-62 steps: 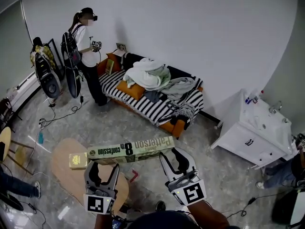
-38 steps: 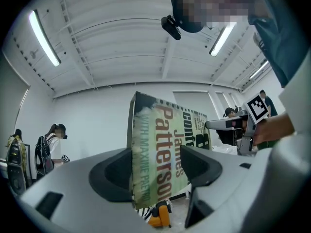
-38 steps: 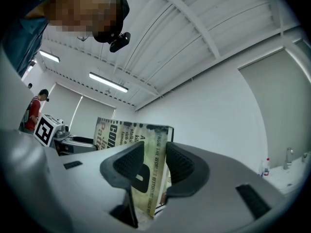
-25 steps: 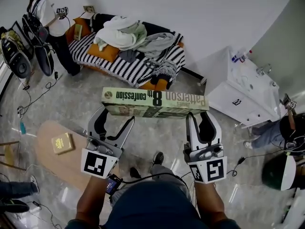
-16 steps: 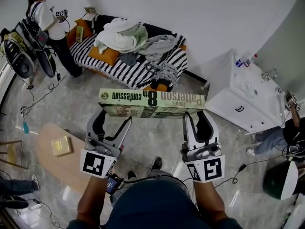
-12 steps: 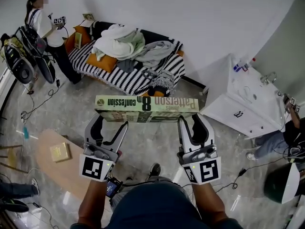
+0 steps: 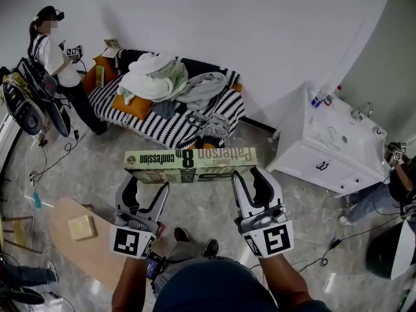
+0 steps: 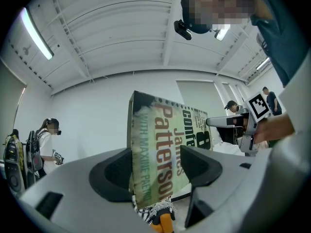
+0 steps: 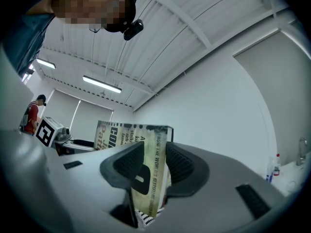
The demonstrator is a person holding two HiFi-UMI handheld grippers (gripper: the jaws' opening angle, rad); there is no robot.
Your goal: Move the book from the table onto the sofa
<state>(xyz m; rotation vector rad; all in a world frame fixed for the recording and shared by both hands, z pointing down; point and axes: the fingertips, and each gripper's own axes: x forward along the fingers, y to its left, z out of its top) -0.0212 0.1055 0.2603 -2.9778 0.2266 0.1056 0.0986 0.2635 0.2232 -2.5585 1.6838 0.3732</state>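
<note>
While the large paperback book (image 7: 190,164) hangs in mid-air over the grey floor, at the centre of the head view, each of its ends sits in one of the two handheld tools. At the book's left end, the left gripper (image 7: 146,184) has its jaws spread wide. Its own view shows one pad against the book's edge and the other against the printed face, so the book is clamped at a slant. At the right end, the right gripper (image 7: 251,174) is clenched on the book. Its two ribbed pads press squarely on either side of the narrow end, with the jaws much closer together. The book lies nearly level across the frame, with its green spine lettering turned up toward the head camera. It touches neither the table nor the sofa. The sofa (image 7: 162,130), with a black-and-white striped cover, stands against the wall just above the book in the frame and is heaped with pale clothes (image 7: 153,77). The oval wooden table (image 7: 97,255) sits at the lower left with a small yellowish book (image 7: 81,227) on it. A white washbasin cabinet (image 7: 325,158) fills the right side, and another person (image 7: 55,64) stands at the upper left beside the sofa's end.
</note>
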